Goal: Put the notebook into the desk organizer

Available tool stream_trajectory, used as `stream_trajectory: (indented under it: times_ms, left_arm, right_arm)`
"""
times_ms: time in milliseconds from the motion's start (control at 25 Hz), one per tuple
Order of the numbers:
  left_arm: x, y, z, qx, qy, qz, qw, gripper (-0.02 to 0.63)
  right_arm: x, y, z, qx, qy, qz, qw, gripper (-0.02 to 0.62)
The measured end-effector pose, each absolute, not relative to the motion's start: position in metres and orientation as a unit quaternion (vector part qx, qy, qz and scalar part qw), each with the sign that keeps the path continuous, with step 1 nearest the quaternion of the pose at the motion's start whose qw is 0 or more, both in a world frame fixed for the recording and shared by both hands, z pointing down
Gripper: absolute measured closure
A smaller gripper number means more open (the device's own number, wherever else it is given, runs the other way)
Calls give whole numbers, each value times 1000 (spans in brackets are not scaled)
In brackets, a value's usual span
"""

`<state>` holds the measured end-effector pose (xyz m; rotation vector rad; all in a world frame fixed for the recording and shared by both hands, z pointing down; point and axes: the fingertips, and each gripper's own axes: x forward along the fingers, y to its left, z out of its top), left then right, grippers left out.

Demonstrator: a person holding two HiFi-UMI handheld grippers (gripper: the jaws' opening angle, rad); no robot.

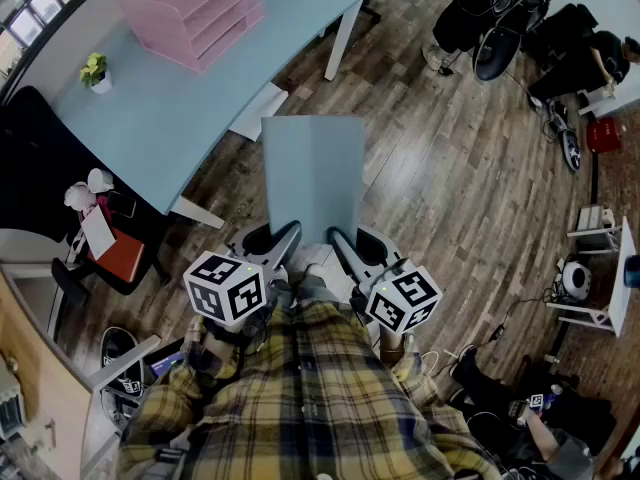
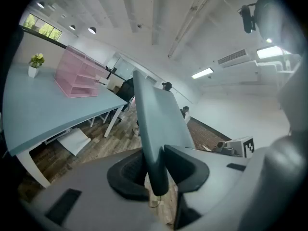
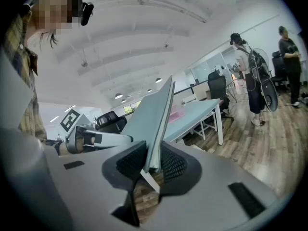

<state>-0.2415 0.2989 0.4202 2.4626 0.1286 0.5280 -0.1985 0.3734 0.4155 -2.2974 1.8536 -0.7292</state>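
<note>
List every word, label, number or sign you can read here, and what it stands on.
No readable text anywhere.
On the notebook: nothing, plain blue cover.
On the marker cubes of the left gripper and right gripper: square patterns only, no letters.
On the desk organizer: no label visible.
On the floor clutter: too small to read.

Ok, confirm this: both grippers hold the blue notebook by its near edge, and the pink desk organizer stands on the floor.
Wrong in one respect: the pink desk organizer stands on the light blue table, not the floor, as the head view shows. The left gripper and right gripper do both hold the blue notebook by its near edge.
</note>
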Motion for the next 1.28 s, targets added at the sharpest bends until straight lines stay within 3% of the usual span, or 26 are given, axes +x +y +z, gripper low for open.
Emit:
stream_trajectory:
  times_ms: [920,1280]
  left_arm:
    - [-228,329,422,934,4,189,302,503]
    - [-168,299,425,933,26,190,303,503]
  right_arm:
    - [-178,400,422,-719,645,-249,72,505]
    - [-121,373,424,-734,627,-251,70,503]
